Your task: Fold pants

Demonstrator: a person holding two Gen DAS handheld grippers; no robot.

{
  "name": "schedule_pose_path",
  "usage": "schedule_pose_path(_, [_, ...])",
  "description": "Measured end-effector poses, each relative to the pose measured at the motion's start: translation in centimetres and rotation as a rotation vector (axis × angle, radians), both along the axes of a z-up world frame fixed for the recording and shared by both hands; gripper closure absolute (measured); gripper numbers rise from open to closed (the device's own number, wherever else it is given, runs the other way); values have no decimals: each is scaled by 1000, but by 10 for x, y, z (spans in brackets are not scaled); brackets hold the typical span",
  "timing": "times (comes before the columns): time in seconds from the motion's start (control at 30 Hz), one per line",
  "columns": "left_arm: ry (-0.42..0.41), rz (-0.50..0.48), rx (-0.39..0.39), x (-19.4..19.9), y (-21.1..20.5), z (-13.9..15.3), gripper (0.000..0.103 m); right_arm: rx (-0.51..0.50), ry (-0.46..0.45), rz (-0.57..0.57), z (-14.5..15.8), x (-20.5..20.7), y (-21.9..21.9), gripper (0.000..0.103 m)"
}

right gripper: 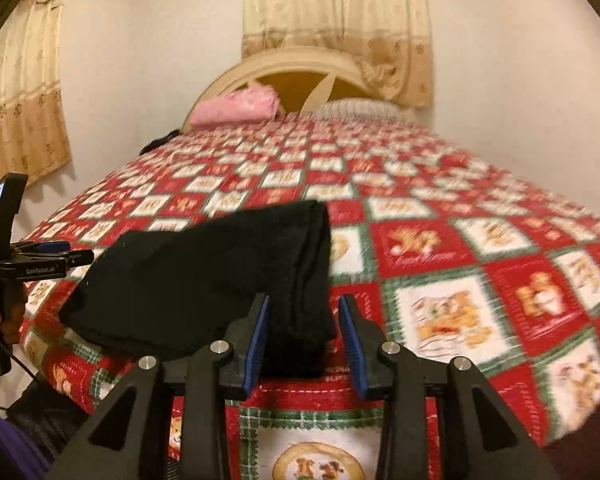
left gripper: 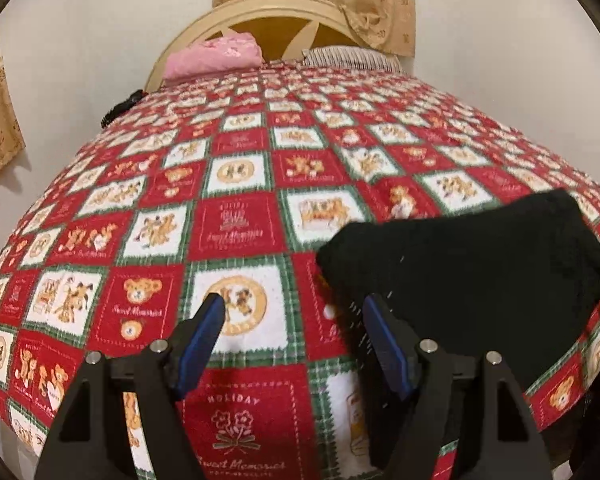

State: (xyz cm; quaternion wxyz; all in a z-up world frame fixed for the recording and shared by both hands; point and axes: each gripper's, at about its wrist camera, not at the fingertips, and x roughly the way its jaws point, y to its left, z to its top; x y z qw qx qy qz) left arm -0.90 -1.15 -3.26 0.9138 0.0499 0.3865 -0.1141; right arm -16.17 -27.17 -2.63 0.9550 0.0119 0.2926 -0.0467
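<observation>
Right wrist view: a bed under a red, white and green teddy-bear patchwork quilt point(right gripper: 440, 240) carries the folded black fabric pants point(right gripper: 204, 276) near its foot edge. The right tongs point(right gripper: 303, 312) stand partly apart, gripping nothing, around the bundle's near corner. The left tongs point(left gripper: 294, 316) gape wide and empty just beside the pants.

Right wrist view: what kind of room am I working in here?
Most likely a home bedroom. The black pants lie on a bed under a teddy-bear patchwork bedspread, with an arched headboard, a pink pillow and curtains behind.
</observation>
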Motion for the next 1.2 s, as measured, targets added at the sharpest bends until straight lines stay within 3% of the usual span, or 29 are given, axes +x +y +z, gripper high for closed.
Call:
schedule_pose_path(0.23, [-38, -119, -21, -12, -38, 6, 29, 13, -70, 1, 16, 1, 9, 66])
schedule_pose_path(0.43, [33, -156, 44, -19, -55, -22, 29, 158, 80, 13, -25, 16, -4, 66])
schedule_pose_path(0.5, [58, -143, 44, -22, -52, -35, 27, 169, 60, 8, -32, 9, -3, 66])
schedule_pose_path(0.53, [47, -129, 20, -25, -46, -37, 21, 160, 60, 14, -32, 8, -2, 66])
schedule_pose_path(0.6, [45, -106, 20, -26, -39, -37, 10, 144, 67, 29, -29, 7, -1, 66])
schedule_pose_path(0.67, [58, -104, -1, -26, -34, -35, 9, 126, 65, 51, -20, 6, -2, 66])
schedule_pose_path(0.8, [63, -93, -25, -29, -31, -36, 9, 124, -47, 21, 11, 4, -16, 66])
schedule_pose_path(0.93, [89, -63, -59, -26, -28, -41, 6, 119, -69, 57, 25, 34, -9, 67])
schedule_pose_path(1.1, [117, -39, -82, -25, -25, -45, 2, 113, 73, 88, -7, 99, 8, 67])
schedule_pose_path(1.2, [113, -36, -72, -27, -28, -45, 2, 45, 153, 63, -27, 123, 13, 67])
